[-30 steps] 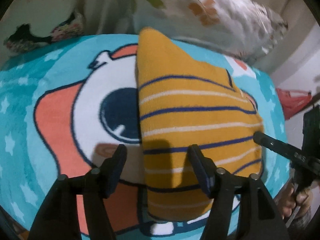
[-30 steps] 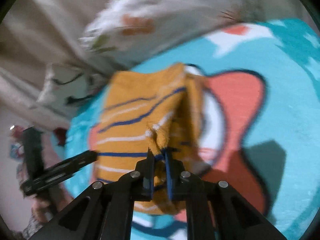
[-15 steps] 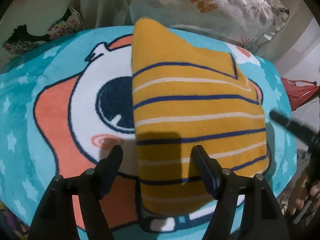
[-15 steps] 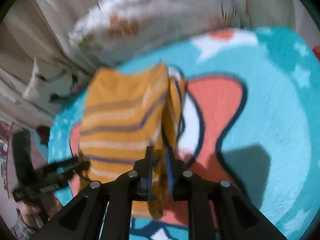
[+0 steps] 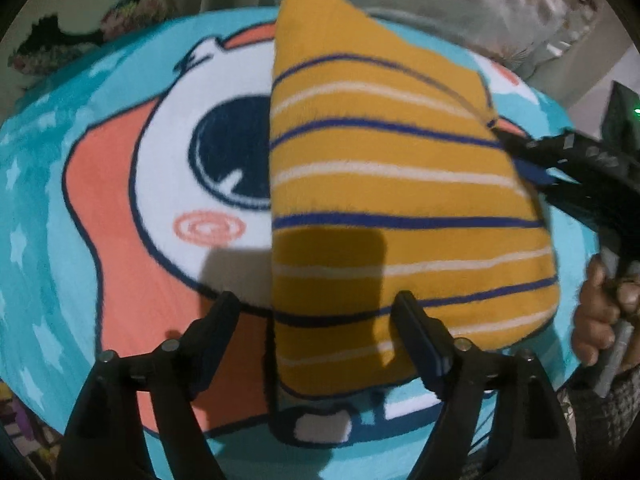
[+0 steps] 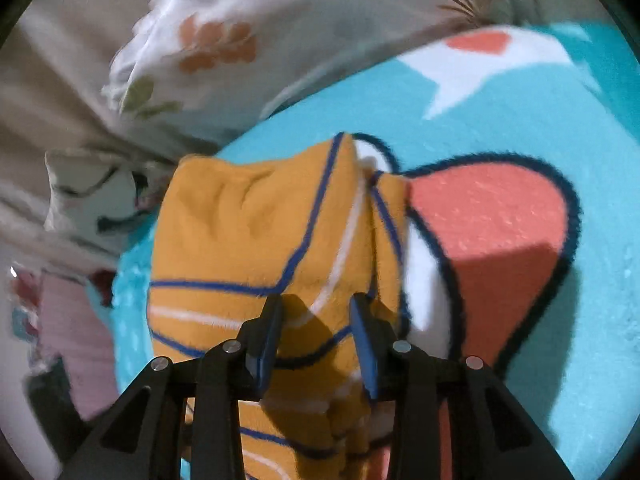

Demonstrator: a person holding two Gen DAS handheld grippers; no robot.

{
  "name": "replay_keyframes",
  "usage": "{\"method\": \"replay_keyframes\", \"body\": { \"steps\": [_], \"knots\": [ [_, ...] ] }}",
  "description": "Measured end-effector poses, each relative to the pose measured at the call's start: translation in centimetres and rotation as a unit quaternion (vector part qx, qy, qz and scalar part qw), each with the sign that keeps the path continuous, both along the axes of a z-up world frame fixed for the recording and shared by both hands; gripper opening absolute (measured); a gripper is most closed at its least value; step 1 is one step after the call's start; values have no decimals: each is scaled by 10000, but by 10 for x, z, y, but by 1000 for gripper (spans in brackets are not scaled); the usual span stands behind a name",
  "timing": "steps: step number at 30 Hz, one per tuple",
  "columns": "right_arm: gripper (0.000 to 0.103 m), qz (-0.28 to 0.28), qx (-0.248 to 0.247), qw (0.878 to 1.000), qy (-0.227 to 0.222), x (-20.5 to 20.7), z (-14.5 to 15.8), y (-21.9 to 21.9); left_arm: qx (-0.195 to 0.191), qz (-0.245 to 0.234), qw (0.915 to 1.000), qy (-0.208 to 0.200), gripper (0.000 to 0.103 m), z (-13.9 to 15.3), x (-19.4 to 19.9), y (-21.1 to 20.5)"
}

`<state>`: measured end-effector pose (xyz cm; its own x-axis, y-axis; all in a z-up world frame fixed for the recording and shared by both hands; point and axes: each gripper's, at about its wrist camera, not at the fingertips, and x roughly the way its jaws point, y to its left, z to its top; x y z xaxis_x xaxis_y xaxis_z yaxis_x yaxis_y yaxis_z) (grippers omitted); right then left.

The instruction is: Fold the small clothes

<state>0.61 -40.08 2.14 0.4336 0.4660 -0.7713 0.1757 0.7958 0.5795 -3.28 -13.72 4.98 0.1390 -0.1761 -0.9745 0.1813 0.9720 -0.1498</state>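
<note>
The yellow striped garment [image 5: 400, 200] is lying folded on the cartoon rug [image 5: 100, 240]. Right gripper [image 6: 316, 336] is letting go, jaws parting; left gripper [image 5: 316, 332] is hovering wide, empty. Risk: released fold is springing open.

No readable text, label, brand, number or sign shows anywhere.

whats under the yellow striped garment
The yellow striped garment lies on a turquoise cartoon rug, covering part of its white face print beside the dark eye. Whatever else sits beneath the folded layers is hidden.
</note>
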Motion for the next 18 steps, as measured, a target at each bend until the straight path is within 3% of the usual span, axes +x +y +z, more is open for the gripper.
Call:
{"method": "replay_keyframes", "body": {
  "steps": [3, 7, 11, 13, 15, 16, 18],
  "knots": [
    [41, 24, -471, 9989, -25, -1, 14, -1, -164, 135, 9998, 33, 81, 1, 0, 7],
    [42, 109, -614, 9958, -666, -6, 57, 6, -251, 155, 9995, -124, 81, 10, -4, 12],
    [80, 358, -798, 9839, -1558, -13, 100, 30, -116, 316, 9982, -487, 81, 27, -8, 25],
    [81, 572, -637, 9839, -1571, -10, 105, 44, -117, 503, 9967, -633, 81, 37, -7, 37],
    [78, 967, -133, 9867, -1302, -2, 97, 61, -137, 763, 9939, -785, 81, 48, -6, 55],
    [74, 1043, 15, 9871, -1215, 1, 92, 66, -142, 866, 9926, -835, 81, 53, -6, 61],
    [56, 1381, 369, 9853, -932, 10, 77, 85, -153, 1090, 9896, -927, 81, 61, -7, 75]
  ]
}}
